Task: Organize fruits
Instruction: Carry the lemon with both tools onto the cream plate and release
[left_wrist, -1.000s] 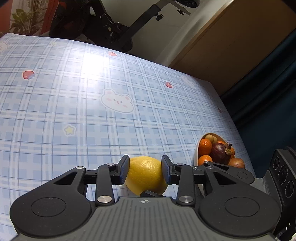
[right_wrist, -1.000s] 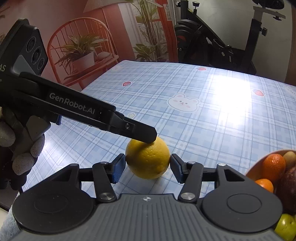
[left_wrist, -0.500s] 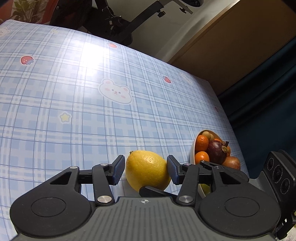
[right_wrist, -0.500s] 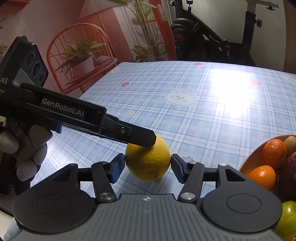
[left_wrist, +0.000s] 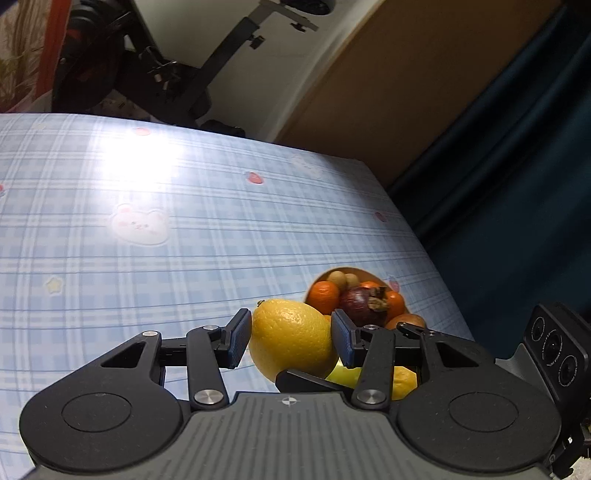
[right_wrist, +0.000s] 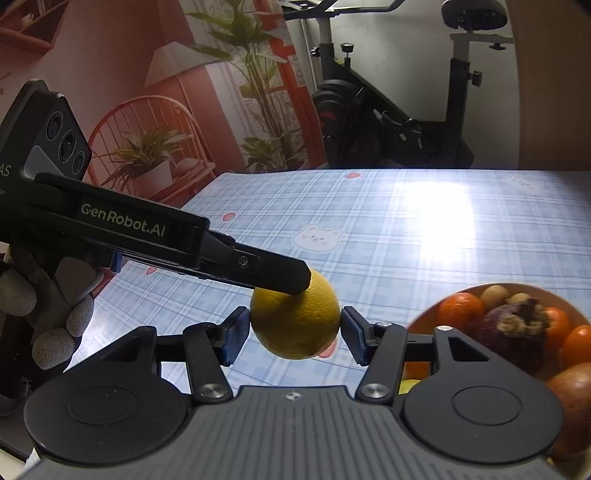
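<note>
A yellow lemon (left_wrist: 291, 341) is held off the table between both grippers. My left gripper (left_wrist: 290, 341) has its blue pads on either side of the lemon and touches it. My right gripper (right_wrist: 294, 334) also brackets the lemon (right_wrist: 295, 323), with small gaps at both pads. The left gripper's finger (right_wrist: 273, 275) crosses over the lemon's top in the right wrist view. A bowl of fruit (left_wrist: 354, 275) with oranges and a dark mangosteen sits just behind the lemon; it also shows at the right of the right wrist view (right_wrist: 476, 288).
The table has a blue plaid cloth (left_wrist: 147, 206) with bear and strawberry prints. Its right edge (left_wrist: 424, 251) drops off beside a dark curtain. An exercise bike (right_wrist: 399, 122) stands beyond the far edge. A gloved hand (right_wrist: 48, 325) holds the left gripper.
The lemon has been lifted off the cloth and carried right, toward the bowl. Both grippers moved with it, and the bowl now sits closer in both views.
</note>
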